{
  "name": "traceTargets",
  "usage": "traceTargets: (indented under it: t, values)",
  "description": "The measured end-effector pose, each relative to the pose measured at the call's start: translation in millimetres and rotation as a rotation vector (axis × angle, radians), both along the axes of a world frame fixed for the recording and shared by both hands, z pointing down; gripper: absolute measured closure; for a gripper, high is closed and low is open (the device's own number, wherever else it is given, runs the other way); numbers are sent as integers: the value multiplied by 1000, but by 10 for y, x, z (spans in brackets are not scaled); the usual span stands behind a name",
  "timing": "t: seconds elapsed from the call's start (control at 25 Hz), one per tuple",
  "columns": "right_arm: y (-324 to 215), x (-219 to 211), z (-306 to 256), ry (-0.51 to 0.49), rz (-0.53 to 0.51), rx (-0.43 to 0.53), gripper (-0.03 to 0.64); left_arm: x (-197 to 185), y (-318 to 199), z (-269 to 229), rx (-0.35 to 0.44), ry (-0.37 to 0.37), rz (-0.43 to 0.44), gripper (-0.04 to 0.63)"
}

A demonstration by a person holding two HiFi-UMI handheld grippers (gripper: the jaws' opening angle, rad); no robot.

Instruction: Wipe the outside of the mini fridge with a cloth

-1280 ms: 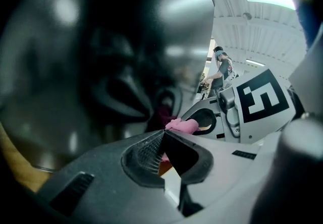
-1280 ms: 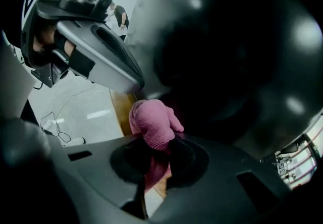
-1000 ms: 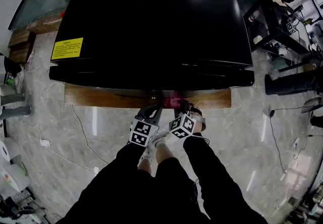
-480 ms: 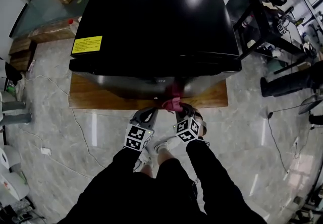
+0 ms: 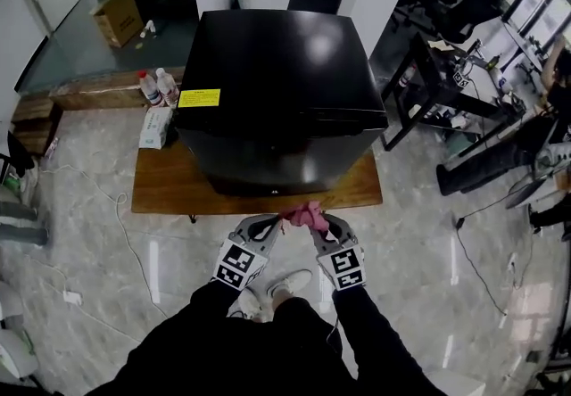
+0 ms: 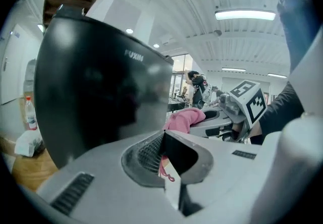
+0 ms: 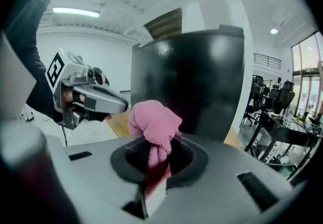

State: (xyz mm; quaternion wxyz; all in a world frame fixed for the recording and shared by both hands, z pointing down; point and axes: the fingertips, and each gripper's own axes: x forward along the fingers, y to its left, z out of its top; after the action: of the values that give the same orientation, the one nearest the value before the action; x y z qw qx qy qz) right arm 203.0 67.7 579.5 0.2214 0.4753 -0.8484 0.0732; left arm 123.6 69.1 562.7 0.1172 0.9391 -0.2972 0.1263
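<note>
Head view: cloth (image 5: 306, 217) is pulled off the mini fridge (image 5: 277, 91) since a second ago, past the table (image 5: 165, 191) edge. In gripper views only, it's seen pinched by both left gripper (image 5: 275, 223) and right gripper (image 5: 321, 225) jaws.

left tool (image 5: 277, 223), right tool (image 5: 325, 225), both clamping cloth (image 5: 303, 216)

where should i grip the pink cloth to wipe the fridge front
Grip the pink cloth by its gathered lower part, coming from the side away from the mini fridge, as the right gripper does: the bunched wad then sticks out past the jaws toward it, probably free to rub the surface.
</note>
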Motion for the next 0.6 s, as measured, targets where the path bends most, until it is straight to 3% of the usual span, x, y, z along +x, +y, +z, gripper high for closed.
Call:
traceTargets:
  t: [0.32,0.6]
  values:
    - [643,234,-902,-110,119,117,568,165,485,-983,70,122,86,591]
    - [454,938,-1185,-123,199,172,568,672,348,-1441,134,172,102,591]
